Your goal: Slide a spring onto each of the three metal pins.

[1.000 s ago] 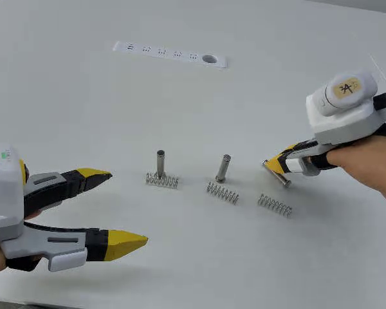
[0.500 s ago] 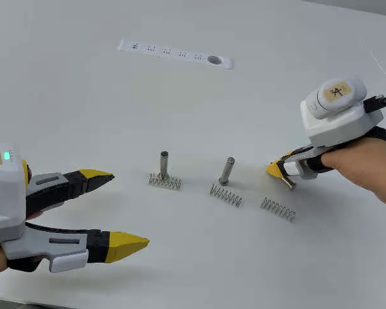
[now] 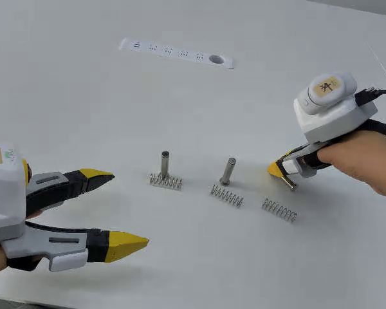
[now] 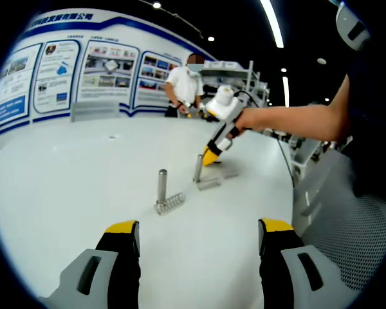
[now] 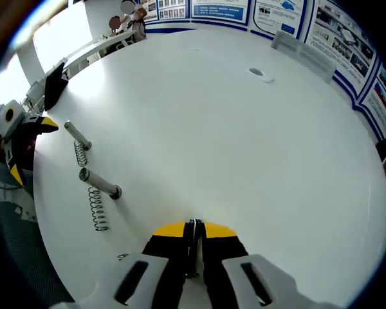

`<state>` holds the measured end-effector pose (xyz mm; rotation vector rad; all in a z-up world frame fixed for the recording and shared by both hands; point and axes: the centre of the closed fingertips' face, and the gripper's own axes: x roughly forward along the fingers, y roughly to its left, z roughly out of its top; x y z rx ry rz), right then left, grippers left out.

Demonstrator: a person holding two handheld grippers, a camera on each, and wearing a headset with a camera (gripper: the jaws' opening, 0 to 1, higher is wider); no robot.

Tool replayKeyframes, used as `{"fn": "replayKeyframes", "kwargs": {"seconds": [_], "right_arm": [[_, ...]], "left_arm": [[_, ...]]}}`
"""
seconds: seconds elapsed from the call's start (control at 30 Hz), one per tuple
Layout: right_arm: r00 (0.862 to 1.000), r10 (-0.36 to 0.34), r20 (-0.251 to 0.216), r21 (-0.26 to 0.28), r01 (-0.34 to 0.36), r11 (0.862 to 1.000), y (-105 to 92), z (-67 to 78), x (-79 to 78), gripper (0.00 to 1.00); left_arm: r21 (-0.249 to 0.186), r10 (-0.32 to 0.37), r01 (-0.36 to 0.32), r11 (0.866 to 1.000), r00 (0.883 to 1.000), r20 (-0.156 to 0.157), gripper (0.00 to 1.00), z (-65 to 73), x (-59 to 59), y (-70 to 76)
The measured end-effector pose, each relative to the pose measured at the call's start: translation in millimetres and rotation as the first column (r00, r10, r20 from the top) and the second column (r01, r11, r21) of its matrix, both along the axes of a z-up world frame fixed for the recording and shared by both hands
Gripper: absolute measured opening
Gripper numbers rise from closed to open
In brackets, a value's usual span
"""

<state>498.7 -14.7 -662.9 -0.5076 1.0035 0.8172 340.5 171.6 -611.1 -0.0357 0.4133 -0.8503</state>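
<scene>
Head view: bare silvery pins (image 3: 165, 164) stand; coiled springs (image 3: 226, 195) lie alongside.

Springs (image 3: 226, 195) just in frt of pins (image 3: 228, 170).

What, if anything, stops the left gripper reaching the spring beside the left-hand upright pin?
Probably nothing: yes, it looks reachable. The left gripper is open and empty, and bare table lies between it and the spring. The pin stands right behind the spring, which might crowd a grasp.

The left tool (image 4: 196, 232) gapes wide before an upright pin (image 4: 162, 187) with a spring (image 4: 170, 203) lying at its base.
</scene>
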Motion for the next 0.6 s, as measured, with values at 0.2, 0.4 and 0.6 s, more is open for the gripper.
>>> {"fn": "replayKeyframes", "kwargs": {"seconds": [0.2, 0.4, 0.6], "right_arm": [[0.999, -0.018, -0.031, -0.041, 0.017, 0.999, -0.1, -1.0, 0.2, 0.09], [0.998, -0.056, -0.026, 0.014, 0.056, 0.998, -2.2, -0.2, 0.6, 0.09], [0.997, -0.082, 0.0, 0.047, 0.082, 0.996, 0.0, 4.3, -2.7, 0.09]], "left_arm": [[0.005, -0.004, 0.004, 1.0, 1.0, 0.001, 0.77, 0.1, -0.7, -0.4], [0.005, -0.012, 0.012, 1.0, 1.0, 0.011, 0.76, 3.9, -0.8, -3.4], [0.009, -0.022, 0.022, 1.0, 0.999, 0.025, 0.76, 10.0, -1.2, -6.2]]}}
